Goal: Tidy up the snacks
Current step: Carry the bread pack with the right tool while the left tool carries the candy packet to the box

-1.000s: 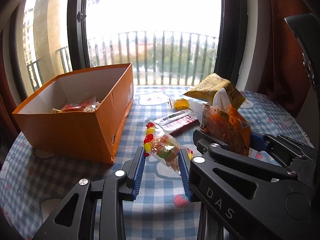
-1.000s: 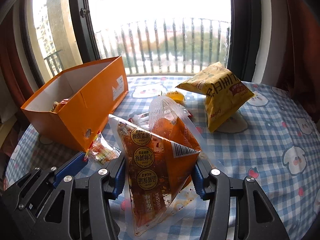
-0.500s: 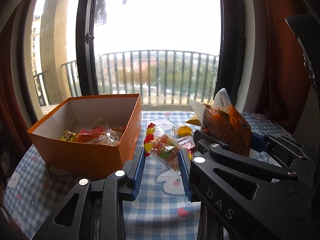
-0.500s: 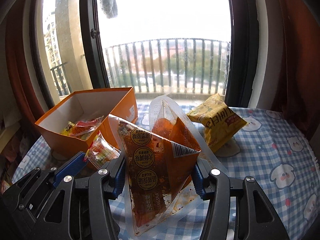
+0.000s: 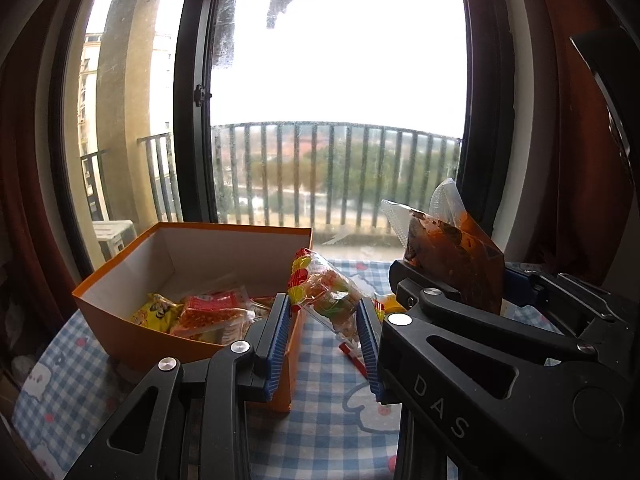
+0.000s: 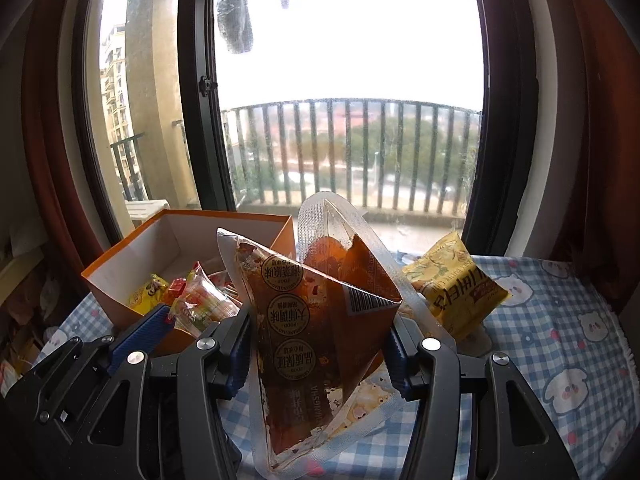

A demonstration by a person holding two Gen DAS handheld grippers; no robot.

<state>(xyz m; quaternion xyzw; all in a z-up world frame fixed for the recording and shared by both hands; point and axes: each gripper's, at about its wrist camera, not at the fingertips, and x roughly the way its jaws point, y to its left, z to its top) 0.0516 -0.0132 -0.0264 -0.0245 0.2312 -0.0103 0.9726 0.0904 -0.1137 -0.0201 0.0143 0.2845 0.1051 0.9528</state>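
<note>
- We are holding a snack in each hand-held gripper, both lifted clear of the tabletop [image 6: 560,320]
- Left hand-held gripper [image 5: 323,330] is clamping the clear candy packet [image 5: 324,294]; its long axis is tilting up and to the left, toward the box
- Right hand-held gripper [image 6: 318,350] is gripping the brown sauce pouch [image 6: 312,308], standing roughly upright between the pads
- Orange box [image 5: 132,328] is sitting ahead and to the left of both; the left gripper is nearer, with the box's right wall just beside its left finger
- Box is already holding a yellow packet [image 5: 154,314] and red packets [image 5: 212,312], with spare room toward the back
- Yellow chip bag [image 6: 456,292] is still lying on the tabletop, right of the pouch
- We are judging the candy as the easier drop first, the pouch after
</note>
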